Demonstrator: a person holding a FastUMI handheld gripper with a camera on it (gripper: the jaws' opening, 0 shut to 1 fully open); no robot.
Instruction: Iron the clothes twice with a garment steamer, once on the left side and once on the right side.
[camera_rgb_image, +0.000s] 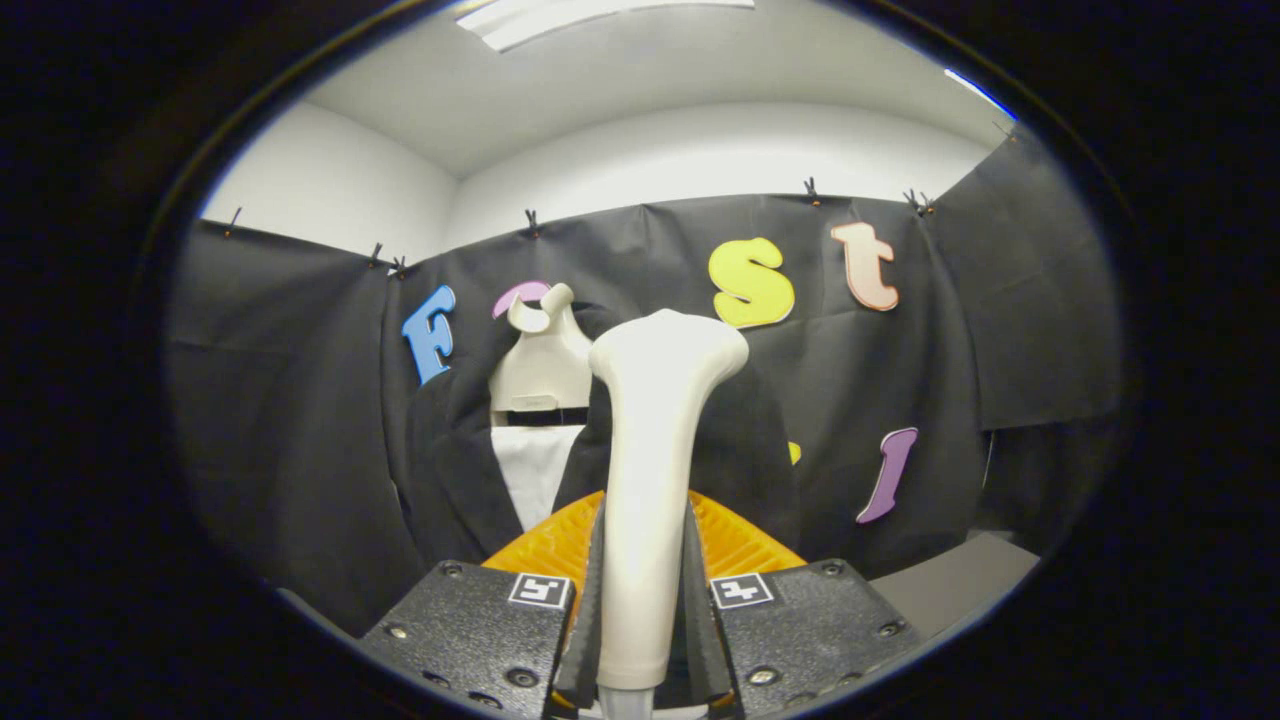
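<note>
The gripper (645, 600) stands level, looking straight ahead at the booth's back wall, and its 2 fingers (592, 610) are closed tight on the handle of the garment steamer (655, 470), one pressing on each flank of the pale shaft. The steamer rises upright between the fingers, its narrow lower end down at their base and its wide rounded head flaring out at the top, well above the fingertips. Each finger's mount carries a small square marker (540, 590) next to the shaft.

Straight beyond the steamer hangs the dark jacket (450, 470), open at the front over a white shirt (535, 470). Both are dressed on a cream mannequin torso (543, 370) whose short neck and curved top piece show just left of the steamer's head. The steamer's head covers the jacket's middle and part of its right-hand half from this angle; whether it touches the cloth cannot be told.

Low and to the right of the fingers, a grey desk (960, 580) edge shows against the black cloth wall (290, 420)
</note>
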